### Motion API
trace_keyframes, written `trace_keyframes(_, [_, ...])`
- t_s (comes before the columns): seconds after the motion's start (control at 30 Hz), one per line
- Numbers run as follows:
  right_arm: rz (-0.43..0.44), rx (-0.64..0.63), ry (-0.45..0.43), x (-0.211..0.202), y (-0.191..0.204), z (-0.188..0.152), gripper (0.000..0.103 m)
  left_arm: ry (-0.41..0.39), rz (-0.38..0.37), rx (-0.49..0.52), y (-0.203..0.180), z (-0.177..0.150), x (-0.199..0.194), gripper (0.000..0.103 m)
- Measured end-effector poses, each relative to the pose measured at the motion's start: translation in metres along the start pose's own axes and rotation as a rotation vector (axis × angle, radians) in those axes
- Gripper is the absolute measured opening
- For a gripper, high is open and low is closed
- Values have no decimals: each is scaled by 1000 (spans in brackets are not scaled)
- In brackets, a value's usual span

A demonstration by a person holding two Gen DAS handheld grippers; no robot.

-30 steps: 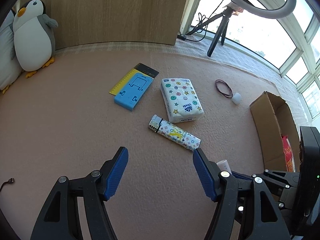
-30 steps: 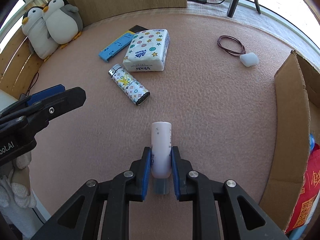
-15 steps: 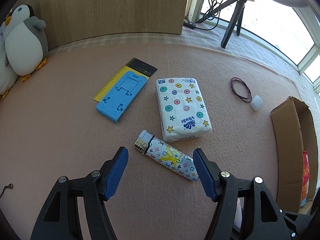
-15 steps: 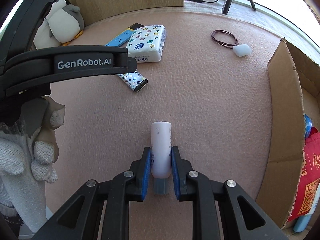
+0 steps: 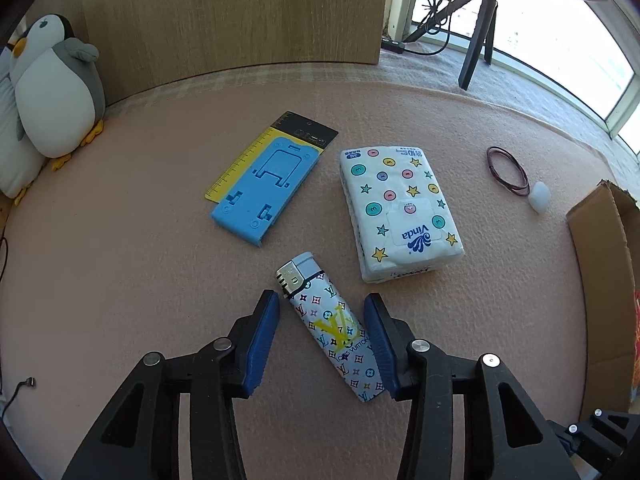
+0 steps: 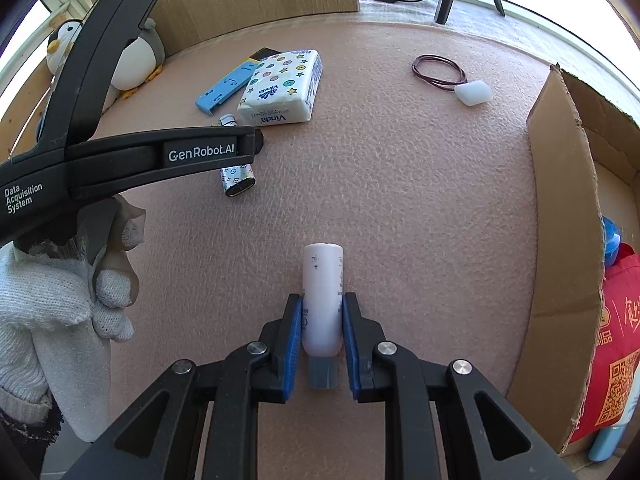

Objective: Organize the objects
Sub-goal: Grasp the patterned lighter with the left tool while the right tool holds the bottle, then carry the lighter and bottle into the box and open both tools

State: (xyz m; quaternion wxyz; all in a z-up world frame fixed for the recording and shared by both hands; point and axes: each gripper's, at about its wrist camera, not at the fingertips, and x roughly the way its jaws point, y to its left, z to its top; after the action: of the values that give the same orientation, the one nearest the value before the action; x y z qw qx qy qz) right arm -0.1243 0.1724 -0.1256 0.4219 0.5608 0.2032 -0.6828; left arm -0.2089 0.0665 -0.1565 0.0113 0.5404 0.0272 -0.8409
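A patterned lighter (image 5: 328, 320) lies slantwise on the pink mat between the jaws of my left gripper (image 5: 322, 306). The jaws are closing on it; the left pad stands a little off it and the right pad is close against its lower side. My right gripper (image 6: 322, 300) is shut on a white tube (image 6: 322, 280) with a grey cap, held just over the mat. In the right wrist view the left gripper's black body (image 6: 160, 156) covers most of the lighter (image 6: 236, 182).
A Vinda tissue pack (image 5: 400, 208), a blue phone stand (image 5: 266, 188) on a yellow ruler card, brown hair ties (image 5: 506, 170) and a white cap (image 5: 539, 196) lie beyond. An open cardboard box (image 6: 560, 240) stands right. Plush penguins (image 5: 56, 88) sit far left.
My left gripper moved forward and down until the lighter lay between its jaws, then the jaws narrowed around it. The right gripper kept still with the tube.
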Motion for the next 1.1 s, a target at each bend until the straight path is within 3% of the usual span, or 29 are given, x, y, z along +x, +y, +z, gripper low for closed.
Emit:
trace_keyframes(0.13, [-15, -6, -3, 0, 2, 1, 18, -4, -30, -13, 16, -6, -7, 25])
trace_keyframes(0.53, [-61, -39, -13, 3, 13, 5, 18, 4, -102, -10, 40, -64, -36, 25])
trace_keyframes(0.8, [-74, -47, -34, 2, 25, -2, 18, -22, -94, -21, 52, -107, -65, 25])
trace_keyframes(1.1, [-77, -76, -106, -29, 47, -10, 18, -125, -139, -31, 62, -106, -126, 25])
